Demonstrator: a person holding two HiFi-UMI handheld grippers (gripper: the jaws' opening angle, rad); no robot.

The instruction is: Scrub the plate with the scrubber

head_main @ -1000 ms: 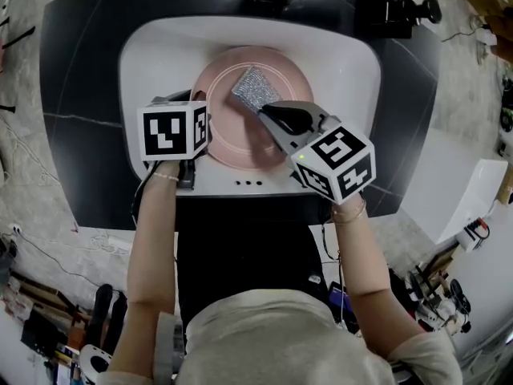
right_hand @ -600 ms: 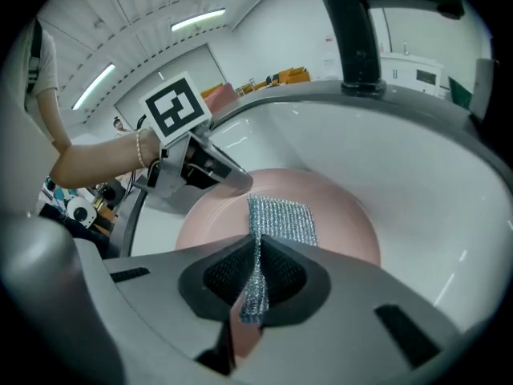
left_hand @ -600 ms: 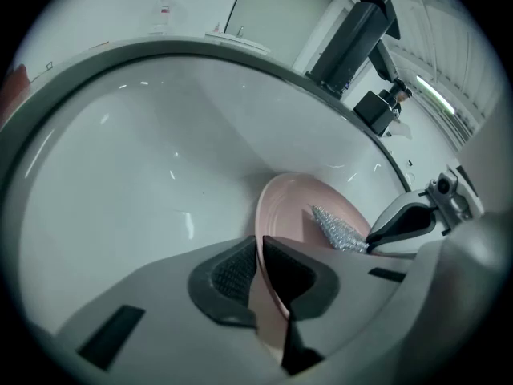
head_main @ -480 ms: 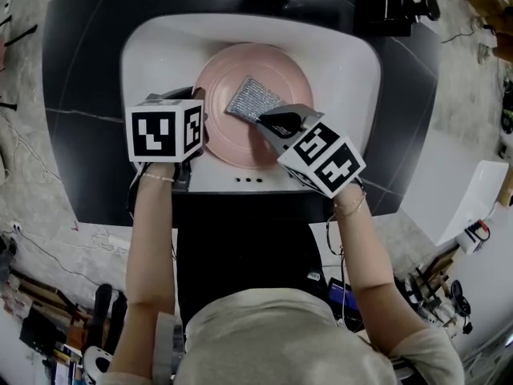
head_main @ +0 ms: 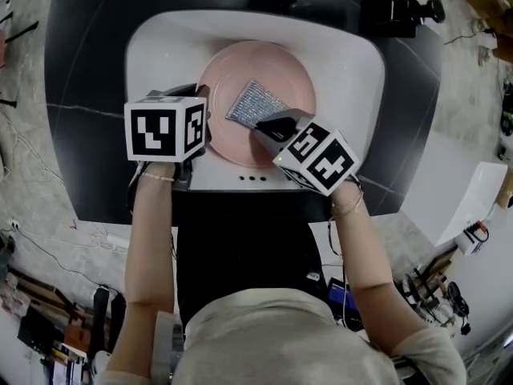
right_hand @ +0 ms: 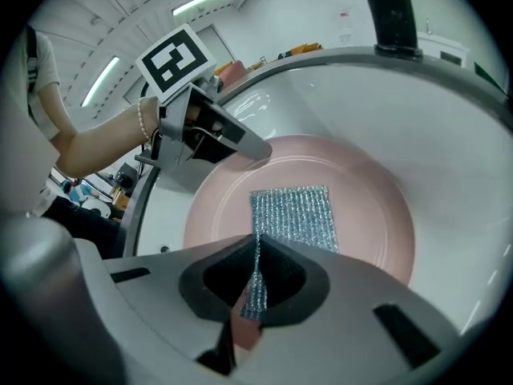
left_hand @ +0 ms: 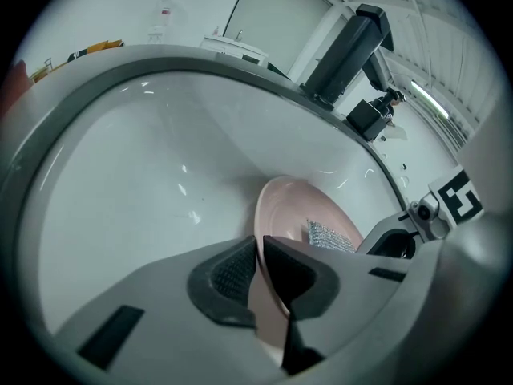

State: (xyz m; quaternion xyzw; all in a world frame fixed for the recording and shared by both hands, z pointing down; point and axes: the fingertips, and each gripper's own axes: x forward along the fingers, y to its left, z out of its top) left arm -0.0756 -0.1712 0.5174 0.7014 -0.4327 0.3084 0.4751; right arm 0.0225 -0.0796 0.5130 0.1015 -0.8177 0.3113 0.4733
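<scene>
Your left gripper [left_hand: 258, 267] pinches the plate [head_main: 280, 66] by its rim in the sink [head_main: 345, 54]. Your right gripper [right_hand: 255, 283] is closed on the scrubber [right_hand: 295, 215], lying on the plate. It looks limp; the plate looks slippery, so grip firmly.

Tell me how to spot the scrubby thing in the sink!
Find the white sink in the dark counter; a pink plate sits in it. On the plate lies the scrubber, a flat silvery mesh rectangle pinched at one edge by the right gripper. It alone sparkles; everything around is smooth.
</scene>
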